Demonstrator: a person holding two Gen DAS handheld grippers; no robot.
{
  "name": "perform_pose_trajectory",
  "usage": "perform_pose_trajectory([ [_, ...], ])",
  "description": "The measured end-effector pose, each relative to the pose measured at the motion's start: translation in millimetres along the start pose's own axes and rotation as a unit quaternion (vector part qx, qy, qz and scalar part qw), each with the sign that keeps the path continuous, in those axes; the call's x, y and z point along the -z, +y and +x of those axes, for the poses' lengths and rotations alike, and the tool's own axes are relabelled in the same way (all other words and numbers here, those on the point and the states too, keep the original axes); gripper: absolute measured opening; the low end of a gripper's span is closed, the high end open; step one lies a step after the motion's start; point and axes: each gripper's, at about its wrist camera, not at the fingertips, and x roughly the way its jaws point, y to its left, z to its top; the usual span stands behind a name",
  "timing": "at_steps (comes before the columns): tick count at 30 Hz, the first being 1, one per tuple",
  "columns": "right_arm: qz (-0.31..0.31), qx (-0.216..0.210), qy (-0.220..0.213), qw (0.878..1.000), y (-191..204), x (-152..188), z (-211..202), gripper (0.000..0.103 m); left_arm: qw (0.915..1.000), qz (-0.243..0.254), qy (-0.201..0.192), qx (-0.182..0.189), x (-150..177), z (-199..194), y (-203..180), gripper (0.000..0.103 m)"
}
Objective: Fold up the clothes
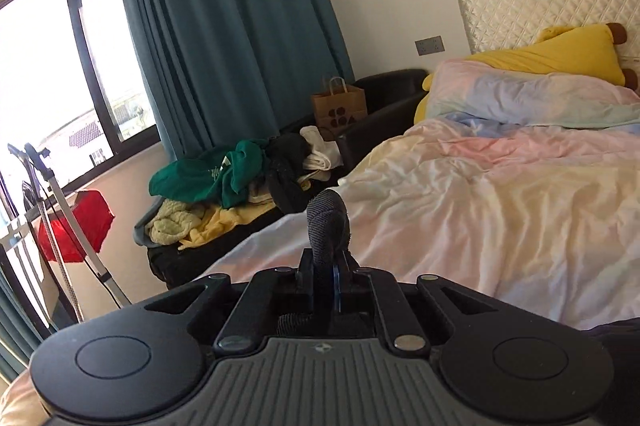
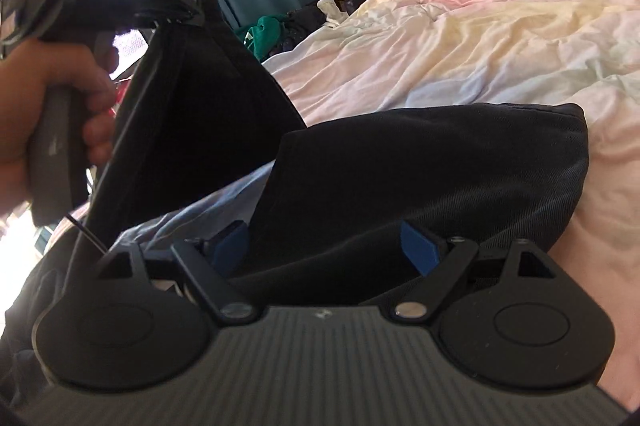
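- My left gripper [image 1: 326,266] is pinched tight on a fold of the dark garment [image 2: 420,185]; in the left wrist view a rounded nub of its knit cloth pokes up between the pressed-together blue pads.
- From the right wrist view, my left hand [image 2: 52,105] holds that gripper raised at the upper left, and the cloth hangs from it in a taut, tent-like sheet down toward the bed.
- The rest of the garment lies bunched on the pastel duvet [image 2: 480,37], a thick folded mound right in front of my right gripper [image 2: 328,246].
- My right gripper is spread wide, its blue pads [image 2: 418,246] standing one on each side of the near edge of the cloth (I cannot tell whether they brush it, but they are not squeezing it).
- Beyond the garment the duvet runs rumpled up to a pastel pillow [image 1: 532,93] and a yellow plush cushion [image 1: 560,53] against the quilted headboard [image 1: 540,5].
- Beside the bed, a heap of other clothes [image 1: 240,177] sits on a dark seat: green, yellow, white and black pieces jumbled together.
- A brown paper bag [image 1: 339,105] stands behind that heap, near the teal curtain [image 1: 224,25] and the bright window [image 1: 48,65].
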Motion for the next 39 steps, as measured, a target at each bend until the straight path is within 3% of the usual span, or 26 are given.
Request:
perform_pose_trajectory([
  [1, 0.003, 0.000, 0.000, 1.000, -2, 0, 1, 0.085, 0.9998, -0.014, 0.016, 0.004, 13, 5, -2, 0.011],
  [4, 0.014, -0.001, 0.003, 1.000, -8, 0, 3, 0.085, 0.9967, -0.058, 0.054, 0.020, 44, 13, 14, 0.026],
  [6, 0.024, -0.004, 0.010, 1.000, -11, 0, 7, 0.085, 0.9945, -0.082, 0.058, 0.032, 60, 1, 27, 0.047],
  [9, 0.031, -0.006, 0.015, 0.999, -12, 1, 8, 0.085, 0.9897, -0.112, 0.059, 0.066, 88, -42, 48, 0.062],
  [11, 0.032, -0.009, 0.016, 0.999, -12, 1, 8, 0.085, 0.9872, -0.133, 0.070, 0.054, 110, -74, 62, 0.067],
  [16, 0.028, -0.017, 0.019, 0.999, -10, 2, 6, 0.085, 0.9833, -0.156, 0.092, 0.011, 169, -170, 96, 0.070],
  [23, 0.009, -0.033, 0.028, 0.999, -3, 5, 1, 0.085, 0.9740, -0.183, 0.100, -0.088, 233, -271, 140, 0.074],
  [30, -0.030, -0.086, 0.072, 0.993, 14, 5, -7, 0.085, 0.9628, -0.220, 0.053, -0.147, 257, -302, 185, 0.075],
  [34, -0.018, -0.110, 0.104, 0.988, 29, -6, 6, 0.085, 0.9486, -0.264, 0.057, -0.165, 269, -300, 205, 0.075],
  [39, 0.016, -0.117, 0.097, 0.988, 52, -41, 56, 0.085, 0.9257, -0.334, 0.056, -0.169, 290, -307, 222, 0.075],
])
